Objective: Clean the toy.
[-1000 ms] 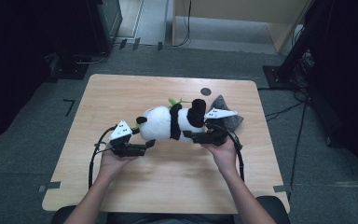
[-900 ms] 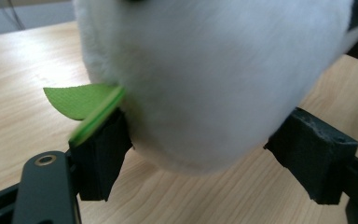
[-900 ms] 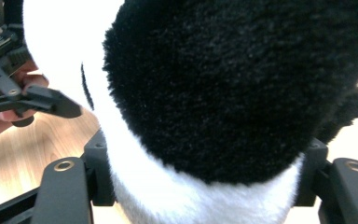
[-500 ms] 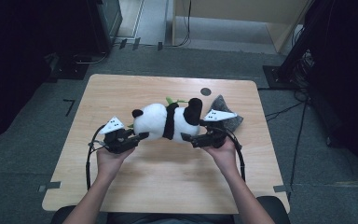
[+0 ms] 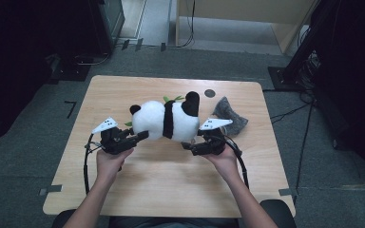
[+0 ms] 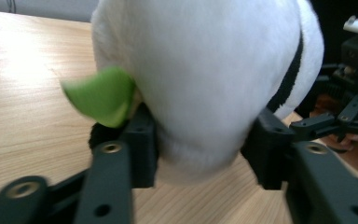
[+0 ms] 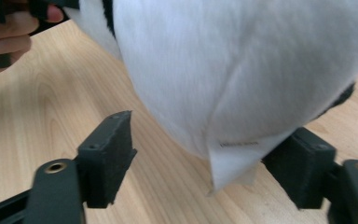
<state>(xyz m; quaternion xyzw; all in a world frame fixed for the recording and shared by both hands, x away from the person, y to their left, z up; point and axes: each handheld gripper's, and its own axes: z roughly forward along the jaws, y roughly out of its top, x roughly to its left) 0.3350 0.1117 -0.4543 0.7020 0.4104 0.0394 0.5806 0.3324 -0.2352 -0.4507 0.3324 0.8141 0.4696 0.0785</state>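
Both claws on the plush panda (image 5: 166, 121)
My left claw (image 6: 198, 154) pinches its fur; right claw (image 7: 200, 163) gapes, just closing — I'd squeeze evenly.

Pale wooden table (image 5: 123, 190) on grey carpeted floor (image 5: 24, 156), dark surroundings.

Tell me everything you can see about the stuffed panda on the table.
The panda is a soft plush toy, white with a black band and black ears, green fabric leaves and a white sewn-in tag. It lies on its side on the wooden table. The left gripper squeezes one end between its pads; the right gripper brackets the other end, one pad clear.
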